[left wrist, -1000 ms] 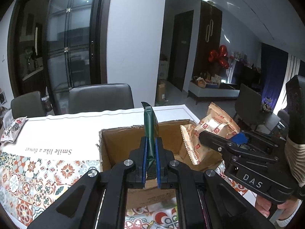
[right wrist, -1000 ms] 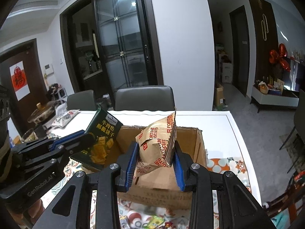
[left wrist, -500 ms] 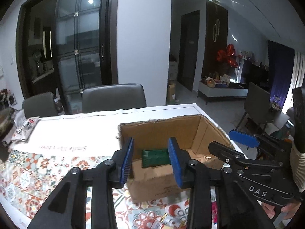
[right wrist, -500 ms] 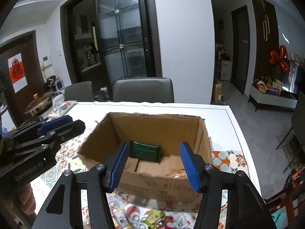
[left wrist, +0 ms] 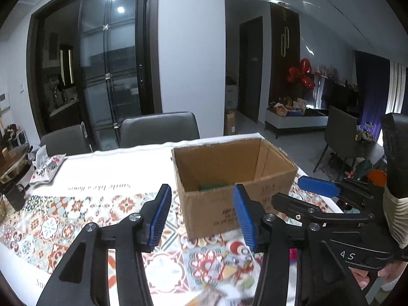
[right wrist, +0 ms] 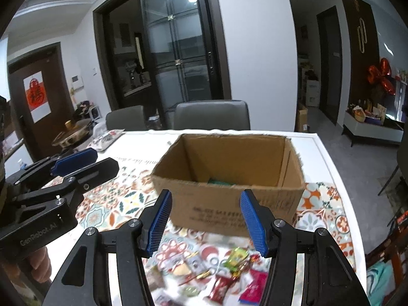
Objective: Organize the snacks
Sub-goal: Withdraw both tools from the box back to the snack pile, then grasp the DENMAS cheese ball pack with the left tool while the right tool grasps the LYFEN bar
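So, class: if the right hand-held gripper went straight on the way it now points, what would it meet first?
Probably the near wall of the cardboard box, framed between the open right hand-held gripper; depth is unclear.

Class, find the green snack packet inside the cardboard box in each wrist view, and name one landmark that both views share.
Left wrist: green packet just shows over the cardboard box's near wall, centre frame.
Right wrist: green packet lies on the box floor, centre frame, mostly hidden.
Shared landmark: grey chair behind the table.

Dim indoor light from ceiling spots (left wrist: 115, 2) reflected in glass; fisheye-bent, dark-cornered edges; foreground snacks (right wrist: 224, 278) motion-blurred.
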Demonstrator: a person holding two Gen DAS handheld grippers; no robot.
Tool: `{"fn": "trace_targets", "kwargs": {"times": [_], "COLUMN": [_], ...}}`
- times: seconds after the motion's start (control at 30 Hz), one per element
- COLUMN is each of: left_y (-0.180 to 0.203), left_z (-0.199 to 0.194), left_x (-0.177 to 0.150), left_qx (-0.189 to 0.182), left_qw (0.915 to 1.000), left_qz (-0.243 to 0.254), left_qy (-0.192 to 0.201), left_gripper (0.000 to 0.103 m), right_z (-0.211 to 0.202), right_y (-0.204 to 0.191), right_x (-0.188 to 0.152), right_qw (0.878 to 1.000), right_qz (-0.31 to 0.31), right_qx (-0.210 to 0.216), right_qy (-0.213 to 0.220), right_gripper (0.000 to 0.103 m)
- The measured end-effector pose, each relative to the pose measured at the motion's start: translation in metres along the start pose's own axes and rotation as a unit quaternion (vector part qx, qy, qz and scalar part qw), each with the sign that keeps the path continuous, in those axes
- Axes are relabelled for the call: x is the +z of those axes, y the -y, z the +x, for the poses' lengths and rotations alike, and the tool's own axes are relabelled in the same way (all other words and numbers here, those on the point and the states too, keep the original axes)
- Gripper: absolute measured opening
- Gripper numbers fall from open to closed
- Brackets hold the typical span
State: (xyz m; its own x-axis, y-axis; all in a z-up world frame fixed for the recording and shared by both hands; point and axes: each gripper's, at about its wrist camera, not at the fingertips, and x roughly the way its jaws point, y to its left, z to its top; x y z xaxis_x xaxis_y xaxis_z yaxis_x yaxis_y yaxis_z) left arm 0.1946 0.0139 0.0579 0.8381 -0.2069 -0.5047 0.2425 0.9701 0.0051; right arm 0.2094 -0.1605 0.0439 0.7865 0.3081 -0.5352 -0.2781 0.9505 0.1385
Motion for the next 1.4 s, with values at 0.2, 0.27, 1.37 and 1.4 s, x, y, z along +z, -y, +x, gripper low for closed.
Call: {"fn": "trace_targets", "kwargs": {"times": [0.2,0.27,1.37,1.4], "left_y": [-0.004,-0.004,-0.003,-0.004], "left_z": [-0.012,-0.015,0.049,0.052], "left_x": [-0.029,-0.041,-0.153,-0.154], "left_qx": [-0.001,0.004,-0.053,-0.055], "left_qw": [0.9997,0.9994,0.9702,0.9691], "left_qz": [-0.004,-0.002,0.013,0.012], "left_qy": [-0.023,-0.034,-0.236,-0.24], "left_gripper": [0.052,0.052,0.052,0.052], "right_z": [-0.006,-0.006,0.065,0.067], "right_y": [-0.017,-0.023,-0.048,-0.049], "right_x": [-0.024,-0.033,-0.15,-0.151], "right_qw": [0.999,0.998,0.948,0.947], "right_qz": [-0.011,-0.015,-0.105,-0.113], "right_qx": [0.03,0.034,0.051,0.046], "right_qy": [-0.033,-0.046,-0.296,-0.296], "right_gripper": [0.057,0.057,0.057,0.057]}}
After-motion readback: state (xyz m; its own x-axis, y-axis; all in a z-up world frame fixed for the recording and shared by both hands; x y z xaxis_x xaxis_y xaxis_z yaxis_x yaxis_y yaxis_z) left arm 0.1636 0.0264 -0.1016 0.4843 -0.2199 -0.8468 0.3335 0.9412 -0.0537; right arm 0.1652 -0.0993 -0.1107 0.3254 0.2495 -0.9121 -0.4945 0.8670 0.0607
